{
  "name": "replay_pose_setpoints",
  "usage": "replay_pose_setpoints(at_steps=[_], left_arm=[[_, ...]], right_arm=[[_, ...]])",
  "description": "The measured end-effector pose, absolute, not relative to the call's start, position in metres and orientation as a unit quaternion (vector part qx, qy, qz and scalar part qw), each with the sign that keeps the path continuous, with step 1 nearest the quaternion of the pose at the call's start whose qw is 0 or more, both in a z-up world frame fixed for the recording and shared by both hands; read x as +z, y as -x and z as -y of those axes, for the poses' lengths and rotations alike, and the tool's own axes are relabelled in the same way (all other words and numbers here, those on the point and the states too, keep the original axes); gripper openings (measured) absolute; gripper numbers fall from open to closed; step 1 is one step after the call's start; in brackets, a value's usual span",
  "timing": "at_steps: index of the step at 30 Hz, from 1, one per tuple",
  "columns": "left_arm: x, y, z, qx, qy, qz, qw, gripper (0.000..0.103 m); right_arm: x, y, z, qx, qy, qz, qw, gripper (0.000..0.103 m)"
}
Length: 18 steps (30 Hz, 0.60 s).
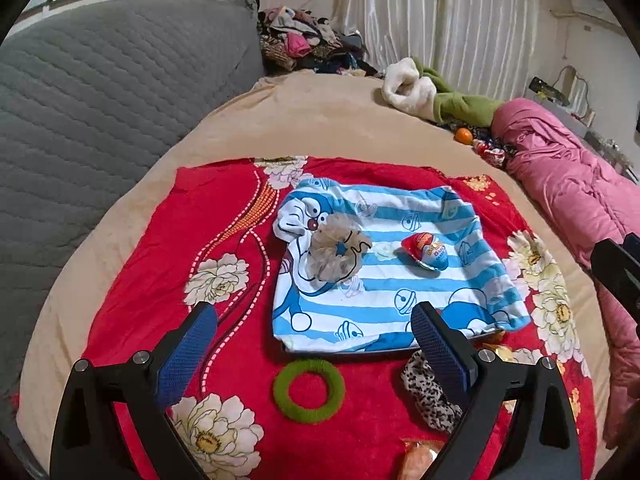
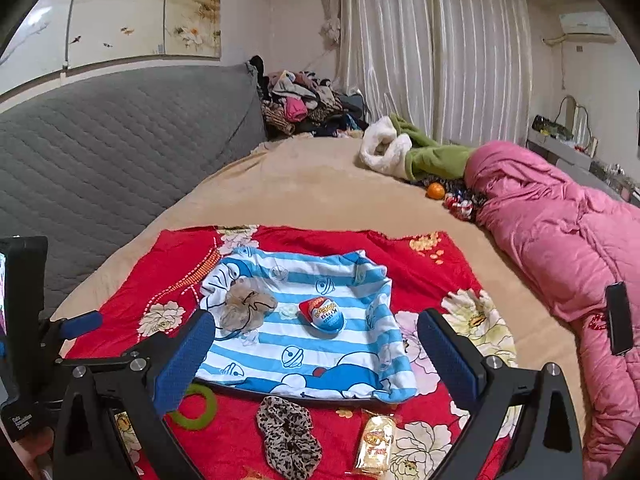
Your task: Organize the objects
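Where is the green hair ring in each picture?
Left wrist view: the green hair ring lies low in the middle on the red cloth, between the jaws, just in front of the striped tray.
Right wrist view: it sits low on the left, partly hidden behind the left jaw.
Shared landmark: the leopard-print scrunchie lies to its right.

Green ring [image 1: 308,390] below striped tray [image 1: 384,280]

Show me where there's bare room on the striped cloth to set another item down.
Free: the near half of the striped cloth, in front of the beige scrunchie and toy egg, and the far right corner behind the egg. Crowded: the red blanket's near strip, where the green ring, leopard scrunchie and snack packet lie.
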State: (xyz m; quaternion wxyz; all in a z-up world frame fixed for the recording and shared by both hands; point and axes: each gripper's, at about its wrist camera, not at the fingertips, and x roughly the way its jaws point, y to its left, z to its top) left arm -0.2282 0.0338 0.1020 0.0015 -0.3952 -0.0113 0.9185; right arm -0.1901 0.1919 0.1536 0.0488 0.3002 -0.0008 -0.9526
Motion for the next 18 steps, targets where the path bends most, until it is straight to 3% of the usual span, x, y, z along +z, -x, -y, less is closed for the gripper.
replay_pose_setpoints(at_steps=[18], left_arm=[[0.131, 0.162, -0.024, 0.930, 0.367, 0.012, 0.007, 0.098]], right_arm=[[0.186, 0.123, -0.199, -0.960, -0.274, 0.002, 0.049, 0.102]])
